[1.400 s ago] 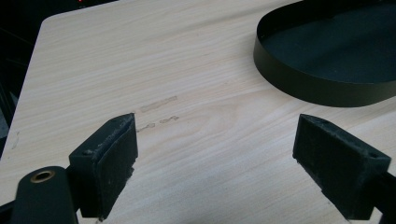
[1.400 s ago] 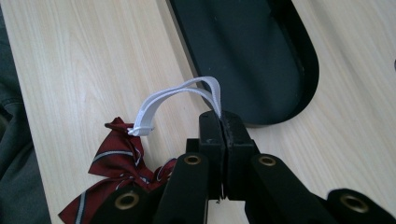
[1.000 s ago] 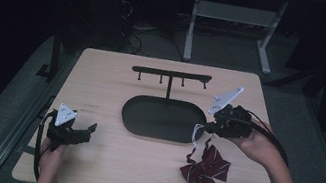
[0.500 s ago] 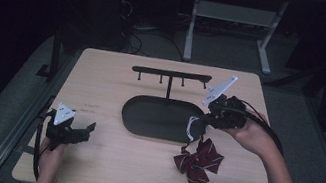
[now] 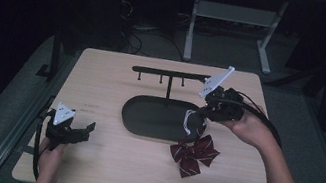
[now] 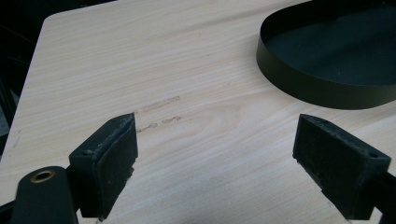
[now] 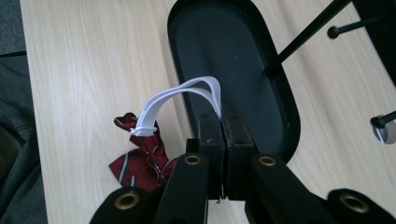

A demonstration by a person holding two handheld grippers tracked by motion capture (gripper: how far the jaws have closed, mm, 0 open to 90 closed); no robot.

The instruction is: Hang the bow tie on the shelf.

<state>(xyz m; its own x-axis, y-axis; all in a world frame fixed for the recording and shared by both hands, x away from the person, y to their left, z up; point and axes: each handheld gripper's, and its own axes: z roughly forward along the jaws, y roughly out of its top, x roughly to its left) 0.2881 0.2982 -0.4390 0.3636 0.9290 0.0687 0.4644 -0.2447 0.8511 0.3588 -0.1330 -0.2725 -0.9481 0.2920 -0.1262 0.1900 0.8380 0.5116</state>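
On the tabletop [image 5: 103, 162] stands a black hanger stand [image 5: 171, 74] with a long oval tray [image 5: 146, 119] as its foot. My right tongs [image 5: 200, 112] are up near the stand's right end and clenched on the white strap [image 7: 187, 91] of a red striped bow tie [image 5: 193, 153]. The bow hangs below the tongs, low by the tray's right edge; I cannot tell if it touches the wood. The strap runs from the tongs down to the bow. The pegs on the bar [image 7: 337, 31] sit just past the tongs, up and away from me, so my right hand is the near one. My left tongs [image 5: 73, 131] rest far off at the left edge, released, with nothing between them.
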